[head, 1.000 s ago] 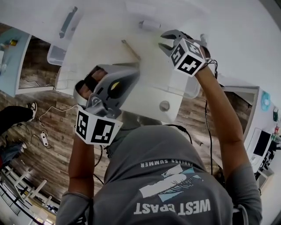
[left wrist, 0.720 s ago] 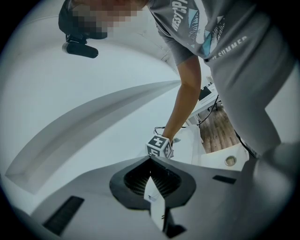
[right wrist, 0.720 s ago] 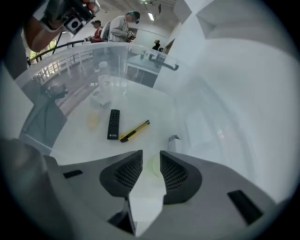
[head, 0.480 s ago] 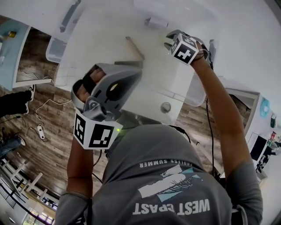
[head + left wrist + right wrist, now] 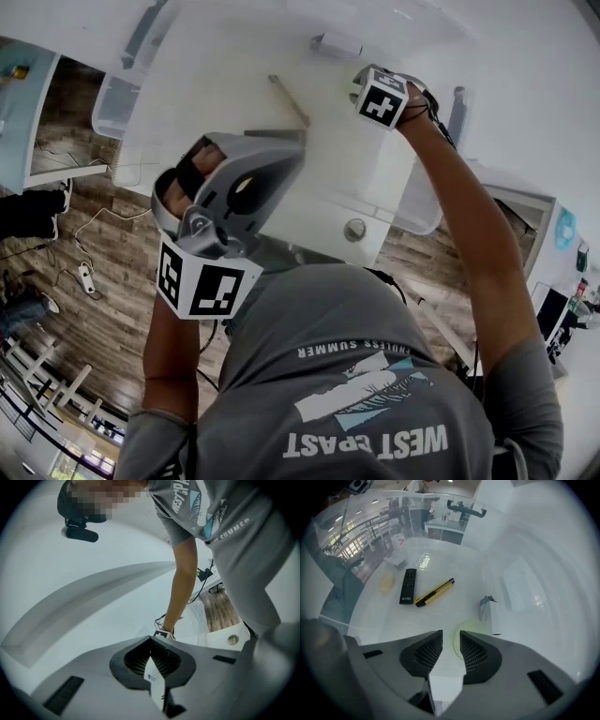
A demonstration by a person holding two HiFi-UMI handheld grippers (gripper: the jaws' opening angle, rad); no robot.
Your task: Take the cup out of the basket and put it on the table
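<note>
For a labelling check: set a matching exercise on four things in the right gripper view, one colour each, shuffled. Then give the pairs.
Things:
1. remote control
2. utility knife
3. small carton
4. cup-like round thing

Colours:
A. pale green
B. black
C. white
D. yellow and black

Pairs: 1-B, 2-D, 3-C, 4-A
</note>
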